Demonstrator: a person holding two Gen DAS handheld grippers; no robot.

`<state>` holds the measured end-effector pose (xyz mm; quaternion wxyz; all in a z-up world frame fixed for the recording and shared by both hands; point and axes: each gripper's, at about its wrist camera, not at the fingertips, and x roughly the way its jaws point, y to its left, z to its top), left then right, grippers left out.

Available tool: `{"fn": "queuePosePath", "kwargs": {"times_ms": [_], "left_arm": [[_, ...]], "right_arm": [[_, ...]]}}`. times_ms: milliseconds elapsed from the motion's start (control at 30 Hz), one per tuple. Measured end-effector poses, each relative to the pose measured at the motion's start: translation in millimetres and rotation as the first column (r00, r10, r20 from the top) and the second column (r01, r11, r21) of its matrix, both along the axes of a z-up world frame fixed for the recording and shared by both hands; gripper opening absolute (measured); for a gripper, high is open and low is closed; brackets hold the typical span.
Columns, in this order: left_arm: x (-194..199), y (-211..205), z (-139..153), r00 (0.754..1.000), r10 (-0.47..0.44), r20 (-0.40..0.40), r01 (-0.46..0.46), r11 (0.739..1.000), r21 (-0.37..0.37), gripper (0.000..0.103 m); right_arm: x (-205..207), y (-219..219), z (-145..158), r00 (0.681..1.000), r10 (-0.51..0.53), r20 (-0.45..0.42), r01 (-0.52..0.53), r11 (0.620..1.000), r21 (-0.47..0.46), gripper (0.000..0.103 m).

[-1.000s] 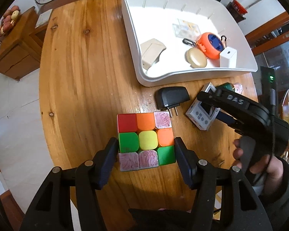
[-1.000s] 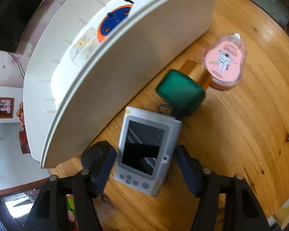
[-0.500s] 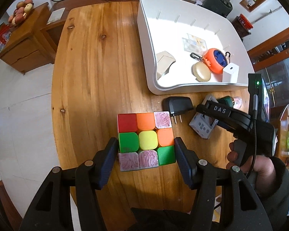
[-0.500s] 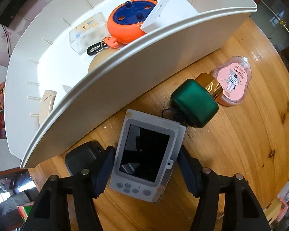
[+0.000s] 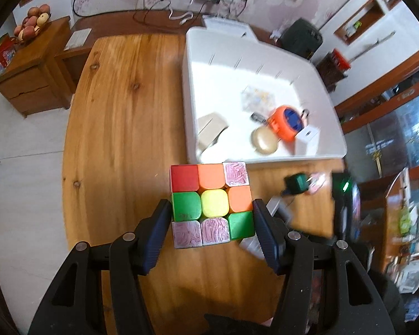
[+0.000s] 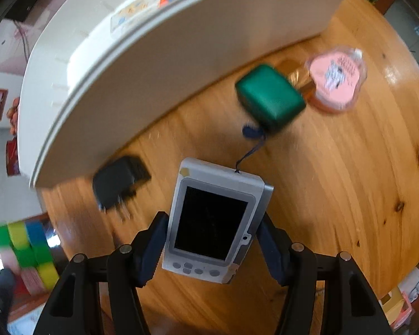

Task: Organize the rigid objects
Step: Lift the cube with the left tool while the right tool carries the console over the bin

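My left tongs (image 5: 211, 224) are clamped on the puzzle cube (image 5: 211, 204), pads pressed against its two sides, and the cube hangs clear above the wooden surface (image 5: 120, 139), just short of the near wall of the white tray (image 5: 191, 117). Inside that tray I can see an orange round gadget (image 5: 286, 122), a beige oval case (image 5: 264, 141), a small white block (image 5: 307, 136) and a tan box (image 5: 211, 129). My right tongs (image 6: 211, 240) have the grey handheld device (image 6: 215, 220) between them and the jaws are closing, pads already against its edges; its cord trails up toward a green case (image 6: 269, 99). A pink packet (image 6: 335, 79) lies just beyond that case, and a black plug adapter (image 6: 117, 180) sits on the surface beside the tray wall.
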<state>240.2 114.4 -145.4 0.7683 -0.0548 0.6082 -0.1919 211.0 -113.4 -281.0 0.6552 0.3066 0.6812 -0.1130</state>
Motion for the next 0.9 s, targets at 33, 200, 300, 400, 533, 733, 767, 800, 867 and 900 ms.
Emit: {"fn": "queuePosePath", "kwargs": {"times_ms": [33,200,300,400,533,733,767,800,867,900], "left_arm": [[0.5,-1.0,1.8,1.000,0.008,0.007,-0.008,1.000,-0.013,0.062],[2.0,-7.1,12.1,0.997,0.049,0.060,-0.046,0.998,-0.051,0.062],[3.0,-8.4,17.2,0.993,0.077,0.087,-0.071,0.995,-0.072,0.062],[4.6,-9.6,22.4,0.988,0.110,0.110,-0.099,0.991,-0.093,0.062],[5.0,-12.9,26.7,0.981,0.143,0.132,-0.129,0.986,-0.107,0.062],[7.4,-21.7,36.2,0.964,0.192,0.181,-0.171,0.977,-0.125,0.063],[8.6,-24.4,37.9,0.961,0.197,0.192,-0.176,0.977,-0.122,0.063],[10.0,-26.0,38.9,0.959,0.199,0.200,-0.178,0.977,-0.118,0.063],[13.2,-31.3,41.0,0.954,0.206,0.220,-0.184,0.976,-0.115,0.063],[14.5,-33.1,41.5,0.952,0.210,0.224,-0.188,0.976,-0.113,0.063]], "right_arm": [[-4.8,1.5,-0.1,1.000,0.010,-0.011,-0.010,1.000,0.029,0.063],[-23.4,12.1,6.2,0.996,0.091,-0.023,-0.089,0.992,0.092,0.063],[-26.4,17.3,15.4,0.989,0.147,-0.001,-0.145,0.982,0.120,0.063],[-25.1,23.2,31.2,0.979,0.198,0.052,-0.203,0.971,0.123,0.063],[-30.5,20.2,60.7,0.957,0.253,0.143,-0.267,0.959,0.093,0.063],[-10.4,1.2,92.6,0.913,0.293,0.283,-0.318,0.947,0.046,0.063],[-8.2,-3.5,98.8,0.906,0.293,0.306,-0.320,0.947,0.040,0.063],[-4.3,-8.6,103.0,0.899,0.295,0.324,-0.323,0.946,0.033,0.063],[-6.2,-16.2,113.7,0.880,0.304,0.366,-0.329,0.944,0.007,0.063],[-6.5,-18.6,121.4,0.870,0.308,0.384,-0.331,0.944,-0.006,0.063]]}}
